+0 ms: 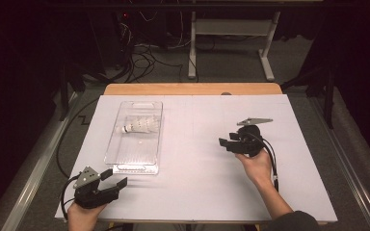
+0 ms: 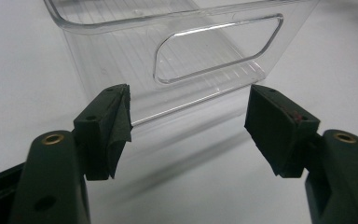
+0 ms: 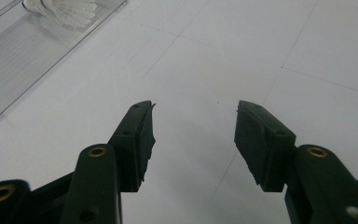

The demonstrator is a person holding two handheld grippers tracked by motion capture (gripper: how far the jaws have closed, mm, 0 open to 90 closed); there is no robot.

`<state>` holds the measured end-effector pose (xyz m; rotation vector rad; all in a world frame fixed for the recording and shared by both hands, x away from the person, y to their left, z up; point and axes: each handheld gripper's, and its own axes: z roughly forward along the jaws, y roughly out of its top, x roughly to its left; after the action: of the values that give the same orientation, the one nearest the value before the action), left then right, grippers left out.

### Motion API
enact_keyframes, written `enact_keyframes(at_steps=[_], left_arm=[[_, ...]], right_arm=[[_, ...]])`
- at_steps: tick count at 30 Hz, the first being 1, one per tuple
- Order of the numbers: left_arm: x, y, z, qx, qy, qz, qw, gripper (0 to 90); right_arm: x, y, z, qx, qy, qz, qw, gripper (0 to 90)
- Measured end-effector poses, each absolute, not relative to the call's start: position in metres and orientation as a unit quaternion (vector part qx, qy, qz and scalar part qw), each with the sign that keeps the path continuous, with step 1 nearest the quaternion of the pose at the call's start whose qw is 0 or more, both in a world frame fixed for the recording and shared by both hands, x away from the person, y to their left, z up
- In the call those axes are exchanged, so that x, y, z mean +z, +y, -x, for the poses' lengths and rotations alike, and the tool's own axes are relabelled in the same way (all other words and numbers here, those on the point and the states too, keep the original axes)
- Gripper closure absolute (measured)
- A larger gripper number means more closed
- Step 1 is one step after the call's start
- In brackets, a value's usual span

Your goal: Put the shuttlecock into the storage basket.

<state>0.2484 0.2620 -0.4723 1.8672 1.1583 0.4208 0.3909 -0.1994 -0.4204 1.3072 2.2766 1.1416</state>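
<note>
A clear bin sits on the left half of the table, its long side running from near edge toward far edge, with a shuttlecock lying inside at the far end. The left gripper waits at the near left corner just before the bin's near wall — jaws spread, holding nothing. The right gripper hovers over the right half, well apart from the bin — also released and empty.
</note>
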Motion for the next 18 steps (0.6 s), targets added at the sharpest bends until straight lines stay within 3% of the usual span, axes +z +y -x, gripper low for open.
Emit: enact_keyframes(at_steps=[18], left_arm=[[-0.472, 0.261, -0.248, 0.169, 0.466, -0.751, 0.436, 32.4]], right_arm=[[-0.426, -0.219, -0.375, 0.400, 0.780, -0.458, 0.146, 47.3]])
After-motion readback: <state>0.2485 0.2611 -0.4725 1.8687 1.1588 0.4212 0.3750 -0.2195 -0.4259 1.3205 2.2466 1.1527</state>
